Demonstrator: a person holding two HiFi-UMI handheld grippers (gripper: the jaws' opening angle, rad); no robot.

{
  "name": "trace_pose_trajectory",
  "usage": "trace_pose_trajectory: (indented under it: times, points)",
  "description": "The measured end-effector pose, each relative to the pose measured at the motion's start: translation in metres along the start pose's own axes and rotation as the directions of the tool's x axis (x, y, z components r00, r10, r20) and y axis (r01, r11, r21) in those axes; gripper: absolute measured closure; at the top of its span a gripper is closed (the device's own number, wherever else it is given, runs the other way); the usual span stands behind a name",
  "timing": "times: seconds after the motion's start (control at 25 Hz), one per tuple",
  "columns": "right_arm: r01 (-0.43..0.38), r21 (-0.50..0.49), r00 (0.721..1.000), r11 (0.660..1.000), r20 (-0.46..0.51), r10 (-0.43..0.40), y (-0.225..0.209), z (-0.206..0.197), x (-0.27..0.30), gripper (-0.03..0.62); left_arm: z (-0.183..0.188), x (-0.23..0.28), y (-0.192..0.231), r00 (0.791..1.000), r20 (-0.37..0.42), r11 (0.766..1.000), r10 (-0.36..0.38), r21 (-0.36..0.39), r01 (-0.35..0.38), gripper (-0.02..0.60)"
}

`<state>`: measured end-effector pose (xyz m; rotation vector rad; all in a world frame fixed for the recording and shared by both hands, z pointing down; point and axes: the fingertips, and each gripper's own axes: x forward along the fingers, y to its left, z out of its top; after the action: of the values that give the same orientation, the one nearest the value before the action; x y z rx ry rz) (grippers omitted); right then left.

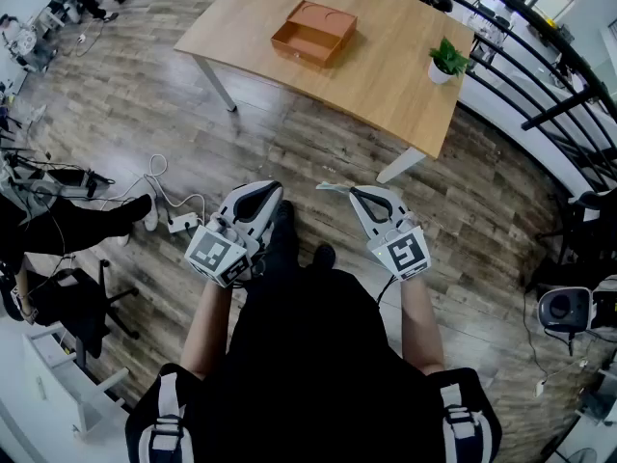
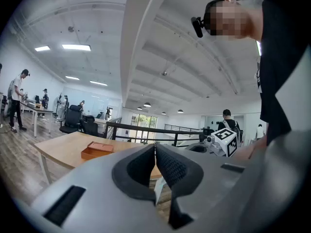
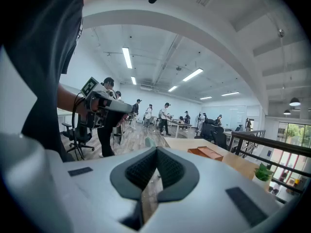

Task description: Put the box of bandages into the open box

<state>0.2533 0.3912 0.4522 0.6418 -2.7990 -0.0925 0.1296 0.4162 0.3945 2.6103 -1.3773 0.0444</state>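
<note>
The open orange box [image 1: 313,33] [image 2: 97,149] [image 3: 210,153] lies on the wooden table [image 1: 386,75], far ahead of both grippers. I hold the grippers close to my body, above the wooden floor. My right gripper [image 1: 355,193] [image 3: 156,152] is shut on a thin pale box of bandages [image 1: 333,190], which sticks out to the left of its tips. In the right gripper view only a small greenish corner of the box of bandages [image 3: 148,141] shows above the pads. My left gripper [image 1: 273,191] [image 2: 154,148] is shut, with its pads touching and nothing between them.
A small potted plant [image 1: 448,61] [image 3: 262,173] stands at the table's right end. A black railing [image 1: 540,75] runs behind the table. A power strip and cables [image 1: 178,222] lie on the floor at left, near a chair [image 1: 77,302]. Several people stand at desks in the background.
</note>
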Motion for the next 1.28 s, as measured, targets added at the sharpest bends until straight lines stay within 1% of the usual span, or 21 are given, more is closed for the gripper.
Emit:
trace_pose_trajectory:
  times: [0.2, 0.36, 0.48, 0.56, 0.64, 0.8, 0.92, 1.0, 1.16, 1.28]
  points:
    - [-0.014, -0.089, 1.0, 0.996, -0.009, 0.013, 0.003, -0.004, 0.008, 0.569, -0.003, -0.005, 0.007, 1.0, 0.011, 1.0, 0.004, 0.0, -0.004, 0.552]
    - [-0.017, -0.076, 1.0, 0.997, -0.014, 0.016, 0.007, -0.003, 0.017, 0.569, -0.005, -0.009, 0.014, 1.0, 0.01, 1.0, 0.011, -0.006, -0.011, 0.552]
    - [-0.013, -0.035, 1.0, 0.999, -0.006, 0.013, 0.006, 0.001, 0.026, 0.569, -0.006, -0.01, 0.02, 1.0, 0.006, 1.0, 0.006, 0.015, -0.006, 0.552]
    - [-0.023, -0.054, 1.0, 0.998, 0.011, 0.024, 0.006, 0.004, 0.033, 0.569, -0.008, -0.011, 0.025, 1.0, 0.002, 1.0, -0.002, 0.031, 0.002, 0.552]
    - [-0.028, -0.065, 0.999, 0.997, 0.017, 0.029, 0.005, 0.007, 0.04, 0.569, -0.01, -0.011, 0.032, 1.0, -0.006, 1.0, -0.006, 0.018, 0.007, 0.552]
    - [-0.015, -0.032, 1.0, 0.999, 0.012, 0.015, 0.004, 0.013, 0.044, 0.569, -0.002, -0.008, 0.04, 1.0, 0.006, 1.0, -0.018, 0.005, 0.018, 0.552]
    - [-0.023, -0.046, 0.999, 0.999, 0.023, 0.024, 0.006, 0.019, 0.044, 0.569, 0.003, -0.009, 0.04, 0.999, 0.006, 0.999, -0.035, 0.028, 0.035, 0.552]
    - [-0.021, -0.03, 1.0, 0.999, 0.019, 0.022, 0.006, 0.022, 0.048, 0.569, 0.004, -0.008, 0.043, 0.999, -0.003, 0.998, -0.046, 0.045, 0.046, 0.552]
    - [-0.021, -0.001, 1.0, 1.0, 0.015, 0.021, -0.002, 0.028, 0.063, 0.569, 0.006, -0.003, 0.06, 0.999, -0.023, 0.998, -0.047, 0.039, 0.048, 0.552]
    - [-0.027, -0.022, 0.999, 0.999, 0.016, 0.028, -0.01, 0.033, 0.077, 0.569, 0.011, 0.003, 0.076, 0.998, -0.027, 0.998, -0.05, 0.031, 0.051, 0.552]
